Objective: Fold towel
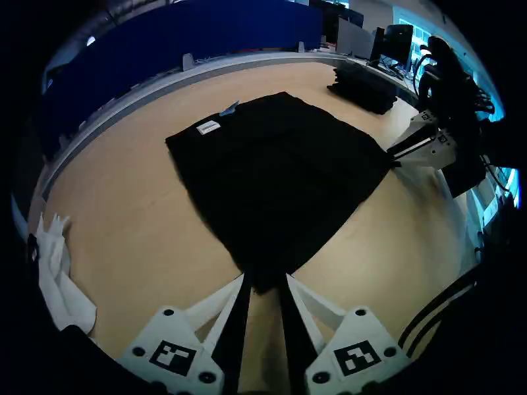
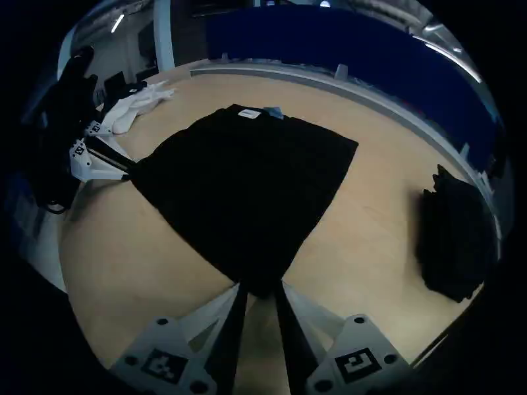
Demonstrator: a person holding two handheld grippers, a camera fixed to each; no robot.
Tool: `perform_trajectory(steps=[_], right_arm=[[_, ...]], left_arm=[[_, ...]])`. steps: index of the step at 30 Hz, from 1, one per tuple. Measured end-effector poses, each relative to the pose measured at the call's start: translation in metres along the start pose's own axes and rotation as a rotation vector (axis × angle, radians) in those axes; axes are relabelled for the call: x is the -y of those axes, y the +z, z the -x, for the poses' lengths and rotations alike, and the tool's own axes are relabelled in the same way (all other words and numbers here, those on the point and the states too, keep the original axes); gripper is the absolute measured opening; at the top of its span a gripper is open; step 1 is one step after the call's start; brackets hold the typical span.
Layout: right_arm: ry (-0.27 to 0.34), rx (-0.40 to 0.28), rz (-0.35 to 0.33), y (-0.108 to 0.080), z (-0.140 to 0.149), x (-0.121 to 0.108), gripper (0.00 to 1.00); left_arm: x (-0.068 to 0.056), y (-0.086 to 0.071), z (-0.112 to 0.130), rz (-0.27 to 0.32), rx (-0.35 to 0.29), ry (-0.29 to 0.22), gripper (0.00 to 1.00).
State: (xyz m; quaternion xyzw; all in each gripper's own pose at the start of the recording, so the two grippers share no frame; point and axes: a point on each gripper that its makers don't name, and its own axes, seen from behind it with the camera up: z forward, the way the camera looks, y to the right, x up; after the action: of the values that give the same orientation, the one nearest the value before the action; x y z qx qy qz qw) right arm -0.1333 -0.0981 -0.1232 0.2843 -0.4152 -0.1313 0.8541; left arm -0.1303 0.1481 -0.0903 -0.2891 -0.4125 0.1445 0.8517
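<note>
A black towel (image 1: 277, 178) lies spread flat on the light wooden counter (image 1: 138, 224), with a small white label (image 1: 208, 128) near its far edge. In the left gripper view, the left gripper (image 1: 265, 280) reaches in from the bottom. Its 2 fingers (image 1: 237, 309) stand narrow, pinching the nearest corner of the towel between their tips. At the right of the same view, the right gripper (image 1: 394, 157) holds another corner of the towel, its tips closed on the cloth's edge.

In the right gripper view, the right gripper (image 2: 261, 286) has its 2 fingers (image 2: 290, 316) drawn close together on the near corner of the towel (image 2: 250, 184). The left gripper (image 2: 128, 172) shows at the left, clamped on its own corner. The label (image 2: 249, 114) lies at the far edge here too.

The 2 held corners sit on the same side of the towel, low by the counter (image 2: 369, 217); the rest of the cloth rests flat.

A pile of dark folded cloth (image 1: 362, 89) sits on the counter beyond the right gripper, well apart from the towel; it also shows at the right of the right gripper view (image 2: 458, 237). A crumpled white cloth (image 1: 56, 283) lies at the counter's left edge, and a blue partition (image 1: 197, 33) runs behind the counter.
</note>
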Motion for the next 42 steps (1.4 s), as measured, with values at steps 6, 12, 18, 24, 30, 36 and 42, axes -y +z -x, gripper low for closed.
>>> perform_trajectory(steps=[6,12,18,24,30,36,42], right_arm=[[0.001,-0.005,0.003,0.0,0.0,0.0,0.18],[0.002,-0.003,0.008,-0.001,0.0,-0.002,0.15],[0.011,-0.017,0.015,-0.006,-0.004,-0.006,0.15],[0.021,-0.035,0.018,-0.015,-0.012,-0.009,0.14],[0.011,-0.055,0.026,-0.03,-0.028,-0.01,0.14],[0.009,-0.075,0.033,-0.048,-0.048,-0.012,0.14],[0.005,-0.099,0.036,-0.069,-0.069,-0.011,0.14]], left_arm=[[0.001,0.0,-0.001,-0.006,0.004,-0.011,0.19],[0.003,-0.005,-0.004,-0.009,0.002,-0.024,0.09],[-0.001,-0.007,-0.005,-0.003,0.0,-0.02,0.08],[-0.002,-0.013,-0.013,-0.003,-0.013,-0.042,0.08],[0.004,-0.026,-0.029,-0.011,-0.045,-0.073,0.08],[0.01,-0.046,-0.048,-0.023,-0.081,-0.107,0.08],[0.012,-0.068,-0.066,-0.035,-0.111,-0.124,0.08]])
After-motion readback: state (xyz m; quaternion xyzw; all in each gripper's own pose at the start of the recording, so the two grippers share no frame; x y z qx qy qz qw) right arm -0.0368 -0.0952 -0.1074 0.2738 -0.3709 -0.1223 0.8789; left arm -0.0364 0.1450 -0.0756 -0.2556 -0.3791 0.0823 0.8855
